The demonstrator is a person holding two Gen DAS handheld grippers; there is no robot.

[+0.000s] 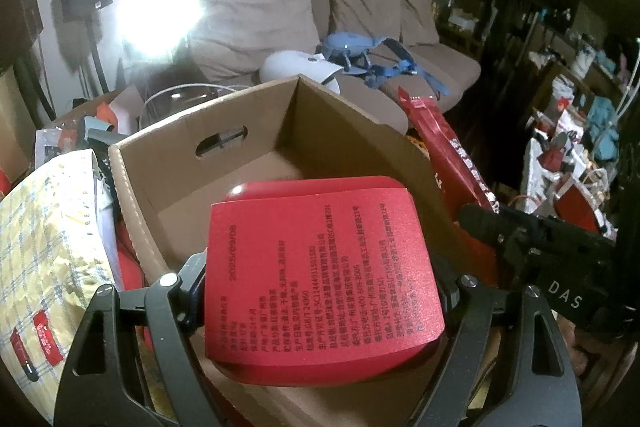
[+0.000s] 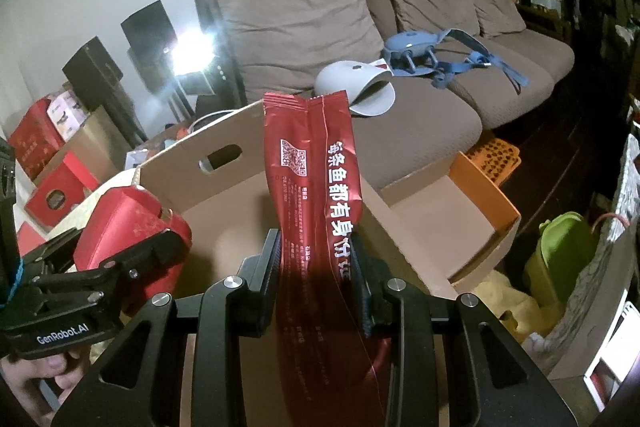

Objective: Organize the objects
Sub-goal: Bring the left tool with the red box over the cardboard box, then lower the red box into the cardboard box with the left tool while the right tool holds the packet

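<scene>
Two red items: rounded printed-label tin (image 1: 320, 279), perhaps; glossy pouch (image 2: 316, 187).

Tin (image 1: 320, 267) over cardboard box (image 1: 256, 131); pouch (image 2: 316, 179) right of tin; sofa (image 2: 360, 7) behind.

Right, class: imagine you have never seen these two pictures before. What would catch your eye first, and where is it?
First, the rounded red box with a printed label clamped in the left gripper, held over the open brown cardboard box. Next, the long red foil packet with white lettering standing upright, pinched in the right gripper above that same box. Behind, a glaring white lamp blazes beside the brown cushioned sofa.
</scene>
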